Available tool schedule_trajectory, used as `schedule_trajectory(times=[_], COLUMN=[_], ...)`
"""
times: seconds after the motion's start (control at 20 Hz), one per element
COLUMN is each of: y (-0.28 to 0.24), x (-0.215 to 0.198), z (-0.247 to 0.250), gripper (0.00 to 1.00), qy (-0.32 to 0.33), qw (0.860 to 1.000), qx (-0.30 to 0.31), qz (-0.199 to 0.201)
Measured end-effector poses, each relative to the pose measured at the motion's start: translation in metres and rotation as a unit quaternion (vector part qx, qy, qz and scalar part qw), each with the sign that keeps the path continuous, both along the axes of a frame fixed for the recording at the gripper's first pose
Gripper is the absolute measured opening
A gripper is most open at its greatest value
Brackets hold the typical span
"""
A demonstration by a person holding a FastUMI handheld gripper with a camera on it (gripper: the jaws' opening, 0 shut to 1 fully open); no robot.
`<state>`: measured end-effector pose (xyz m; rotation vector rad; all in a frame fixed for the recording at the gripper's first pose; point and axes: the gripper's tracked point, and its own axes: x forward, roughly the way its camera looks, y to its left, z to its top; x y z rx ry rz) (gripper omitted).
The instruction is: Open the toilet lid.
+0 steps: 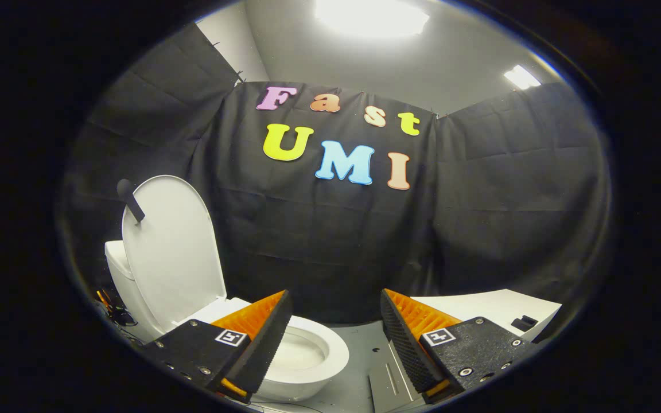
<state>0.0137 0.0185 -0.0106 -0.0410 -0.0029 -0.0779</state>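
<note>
A white toilet (302,367) stands low, partly behind my left finger. Its lid (172,252) is raised upright and leans back against the white tank (118,267). A dark handle (130,201) sticks out from the lid's upper edge. The bowl is uncovered. My gripper (336,332) is open, with a wide gap between the two fingers and nothing held. The fingers are apart from the lid, which stands beyond and to the left of the left finger.
Black cloth walls close the booth behind and on both sides. A white surface (497,310) with a small dark object (524,323) on it lies beyond the right finger. Grey floor with a metal strip (388,378) lies between the fingers. Cables (113,310) lie beside the tank.
</note>
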Motion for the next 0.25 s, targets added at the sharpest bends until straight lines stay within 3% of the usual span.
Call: schedule_trajectory(times=[0.25], y=[0.0003], x=[-0.0003], z=[-0.0002], gripper=[0.95], qy=[0.001], qw=[1.0], qx=[0.002], qz=[0.002])
